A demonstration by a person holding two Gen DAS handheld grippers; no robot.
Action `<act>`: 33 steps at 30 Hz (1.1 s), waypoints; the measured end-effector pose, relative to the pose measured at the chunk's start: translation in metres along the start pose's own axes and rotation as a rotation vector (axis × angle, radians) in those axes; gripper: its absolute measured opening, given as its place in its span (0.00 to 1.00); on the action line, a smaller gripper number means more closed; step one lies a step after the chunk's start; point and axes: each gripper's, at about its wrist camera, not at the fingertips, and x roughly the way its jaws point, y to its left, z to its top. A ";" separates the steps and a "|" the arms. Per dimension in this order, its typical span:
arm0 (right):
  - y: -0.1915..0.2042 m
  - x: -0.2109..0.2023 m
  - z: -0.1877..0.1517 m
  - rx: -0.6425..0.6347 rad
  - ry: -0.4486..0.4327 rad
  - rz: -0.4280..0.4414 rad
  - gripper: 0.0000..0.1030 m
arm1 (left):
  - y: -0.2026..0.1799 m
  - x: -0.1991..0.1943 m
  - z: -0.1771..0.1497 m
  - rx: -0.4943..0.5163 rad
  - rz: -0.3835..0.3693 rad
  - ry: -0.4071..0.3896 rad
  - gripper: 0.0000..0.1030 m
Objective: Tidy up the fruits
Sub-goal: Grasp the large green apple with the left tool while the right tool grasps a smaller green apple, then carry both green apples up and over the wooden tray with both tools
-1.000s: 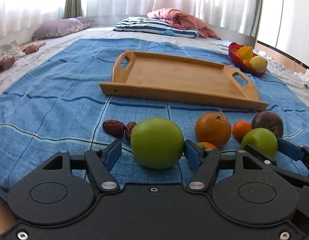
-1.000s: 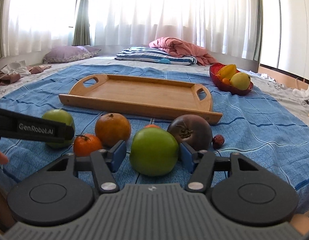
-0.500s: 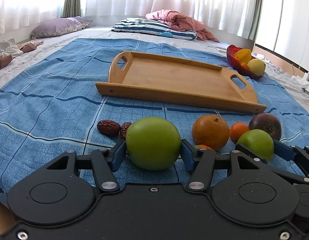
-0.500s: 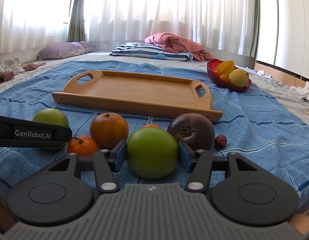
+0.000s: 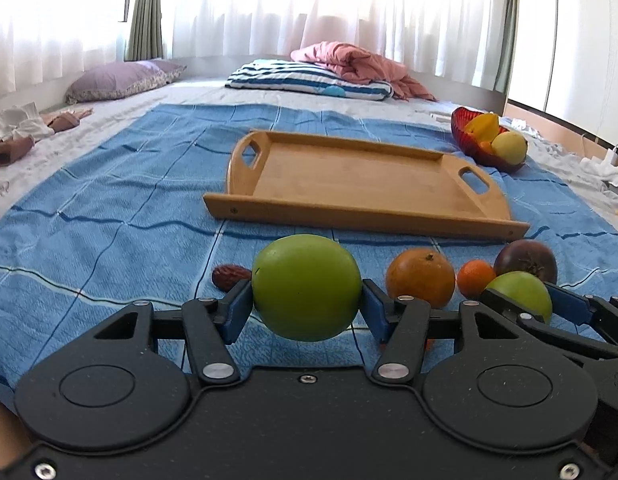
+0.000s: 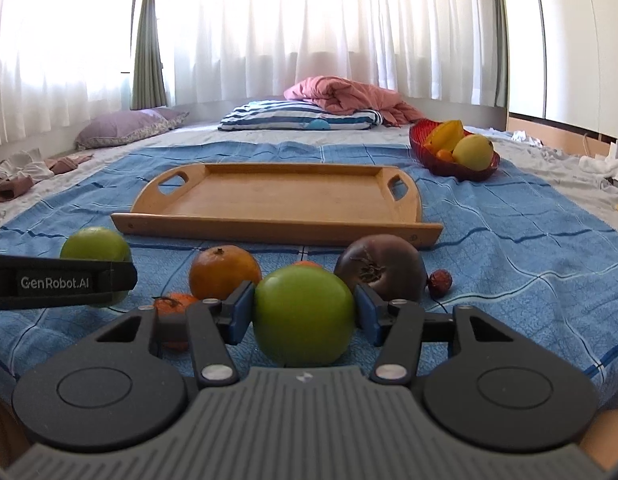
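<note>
Green apple (image 5: 306, 287) round, smooth, glossy, tiny dark speck.

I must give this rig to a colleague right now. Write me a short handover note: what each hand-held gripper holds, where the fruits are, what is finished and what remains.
Left hand-held gripper: shut on a green apple.
Right hand-held gripper: shut on a second green apple.
Wooden tray: on the blue blanket, nothing in it.
Loose in front of the tray: large orange, small orange, dark round fruit, date, small red fruit.
Red bowl beyond the tray holds yellow fruit.
Done: both apples gripped.
Left: probably place them and the loose fruit in the tray.
</note>
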 end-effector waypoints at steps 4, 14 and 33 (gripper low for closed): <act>0.000 -0.003 0.001 0.004 -0.008 0.019 0.56 | -0.001 -0.003 0.002 0.001 -0.003 -0.009 0.54; -0.006 -0.012 0.013 0.024 -0.055 0.033 0.56 | 0.002 -0.005 0.013 0.014 -0.015 -0.027 0.54; -0.045 0.024 0.072 0.159 -0.068 0.093 0.56 | 0.023 0.029 0.078 -0.049 -0.083 -0.026 0.54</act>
